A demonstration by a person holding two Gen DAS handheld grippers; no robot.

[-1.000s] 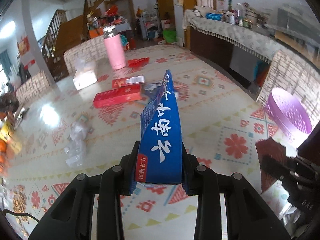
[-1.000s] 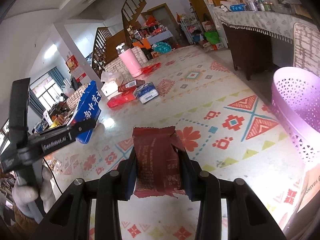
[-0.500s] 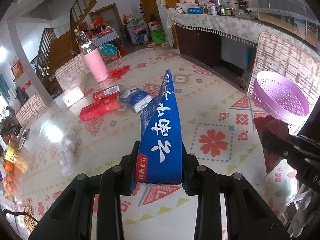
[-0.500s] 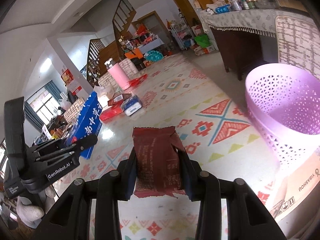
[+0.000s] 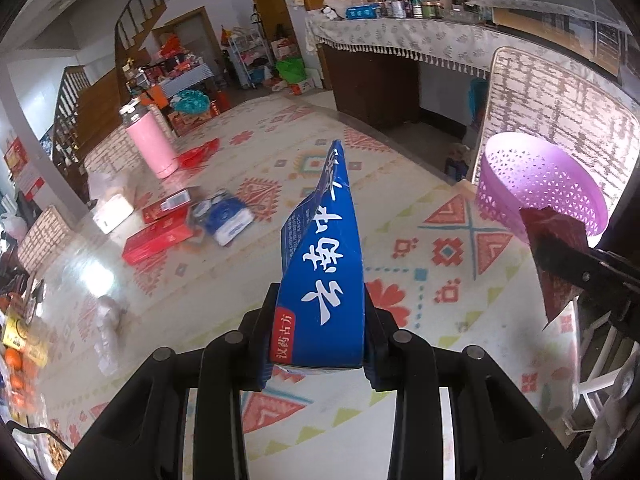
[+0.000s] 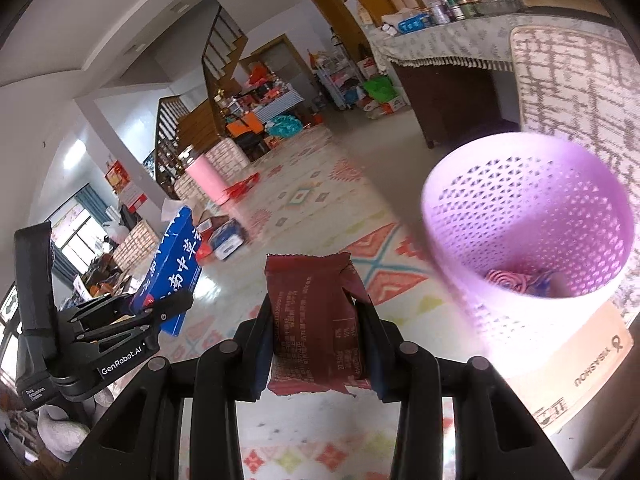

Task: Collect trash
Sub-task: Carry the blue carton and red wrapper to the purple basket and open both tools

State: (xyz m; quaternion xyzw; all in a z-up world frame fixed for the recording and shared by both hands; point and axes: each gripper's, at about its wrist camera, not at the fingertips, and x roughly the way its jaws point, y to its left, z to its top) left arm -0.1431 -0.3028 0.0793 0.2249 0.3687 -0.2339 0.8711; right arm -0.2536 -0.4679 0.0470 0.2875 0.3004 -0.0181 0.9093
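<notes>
My left gripper [image 5: 320,344] is shut on a long blue box [image 5: 324,280] with white characters, held above the patterned floor. It also shows in the right wrist view [image 6: 176,264]. My right gripper [image 6: 316,344] is shut on a dark red snack wrapper [image 6: 316,316], which shows at the right edge of the left wrist view [image 5: 556,256]. A purple perforated basket [image 6: 532,220] stands just ahead to the right, with some wrappers in its bottom. In the left wrist view the purple basket [image 5: 536,184] is at the right.
On the floor to the left lie red boxes [image 5: 160,232], a blue packet [image 5: 224,216], a white box [image 5: 112,212], clear plastic [image 5: 108,332] and a pink flask [image 5: 150,146]. A cloth-covered counter [image 5: 420,36] and patterned panel [image 5: 560,100] stand behind the basket. A cardboard box [image 6: 576,364] is under the basket.
Both grippers have swung right and closer to the purple basket, which now looms larger; the right one is nearly over its rim. Both still hold their items.
</notes>
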